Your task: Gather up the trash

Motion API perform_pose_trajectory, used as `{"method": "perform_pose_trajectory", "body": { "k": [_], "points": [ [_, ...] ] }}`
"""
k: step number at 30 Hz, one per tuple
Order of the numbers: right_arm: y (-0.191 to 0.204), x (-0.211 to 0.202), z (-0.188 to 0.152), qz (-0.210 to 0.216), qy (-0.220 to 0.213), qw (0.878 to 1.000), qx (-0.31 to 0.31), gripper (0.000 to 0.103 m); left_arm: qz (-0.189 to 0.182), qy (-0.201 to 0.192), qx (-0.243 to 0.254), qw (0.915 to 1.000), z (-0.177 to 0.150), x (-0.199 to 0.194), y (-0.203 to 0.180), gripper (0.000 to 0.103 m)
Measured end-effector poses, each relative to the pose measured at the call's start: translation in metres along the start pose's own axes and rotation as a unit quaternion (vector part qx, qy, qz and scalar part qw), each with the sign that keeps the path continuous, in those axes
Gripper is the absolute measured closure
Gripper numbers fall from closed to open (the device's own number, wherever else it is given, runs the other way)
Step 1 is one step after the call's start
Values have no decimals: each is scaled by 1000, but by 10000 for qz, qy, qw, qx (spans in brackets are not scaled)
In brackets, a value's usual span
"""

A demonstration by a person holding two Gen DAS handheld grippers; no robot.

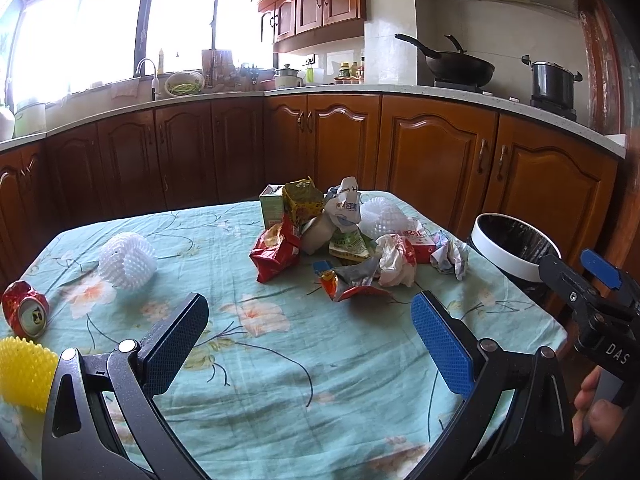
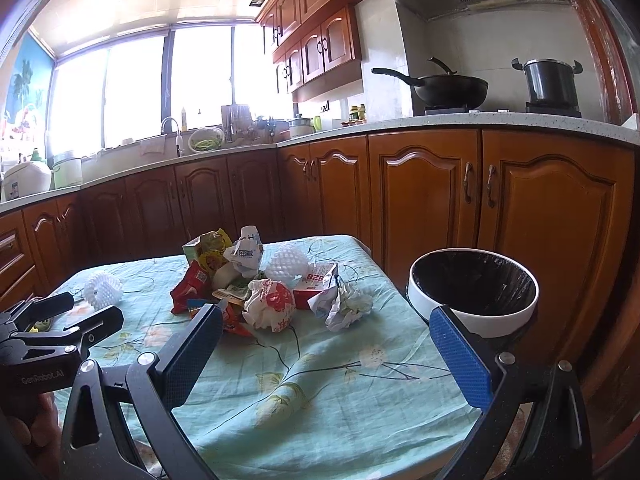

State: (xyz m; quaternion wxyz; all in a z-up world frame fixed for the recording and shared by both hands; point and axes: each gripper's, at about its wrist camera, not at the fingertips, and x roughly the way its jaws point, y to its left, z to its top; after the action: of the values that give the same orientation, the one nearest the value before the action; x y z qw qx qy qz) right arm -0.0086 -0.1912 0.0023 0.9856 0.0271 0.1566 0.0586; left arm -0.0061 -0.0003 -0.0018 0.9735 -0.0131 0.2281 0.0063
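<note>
The trash pile (image 1: pixel 336 240) of crumpled wrappers, cartons and paper lies on the far middle of the table (image 1: pixel 248 400), with a white foam net (image 1: pixel 127 261), a crushed red can (image 1: pixel 25 314) and a yellow foam net (image 1: pixel 24 372) apart to its left. The white-rimmed bin (image 2: pixel 472 300) stands just beside the table's right edge. Both the left gripper (image 1: pixel 308 336) and right gripper (image 2: pixel 332 352) hover level over the near cloth, jaws spread wide, holding nothing, the pile well ahead of both.
</note>
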Motion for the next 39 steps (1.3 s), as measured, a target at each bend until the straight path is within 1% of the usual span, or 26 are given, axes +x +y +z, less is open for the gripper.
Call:
{"method": "perform_pose_trajectory", "body": {
  "k": [23, 30, 39],
  "points": [
    [-2, 6, 1, 144, 109, 9998, 106, 0, 1, 82, 19, 10000, -1, 9, -1, 0],
    [-7, 11, 1, 206, 198, 9994, 181, 0, -191, 208, 21, 9996, -1, 14, -4, 0],
    [-13, 23, 0, 219, 417, 9985, 294, 0, -134, 365, -16, 9992, -2, 25, -2, 0]
  ]
}}
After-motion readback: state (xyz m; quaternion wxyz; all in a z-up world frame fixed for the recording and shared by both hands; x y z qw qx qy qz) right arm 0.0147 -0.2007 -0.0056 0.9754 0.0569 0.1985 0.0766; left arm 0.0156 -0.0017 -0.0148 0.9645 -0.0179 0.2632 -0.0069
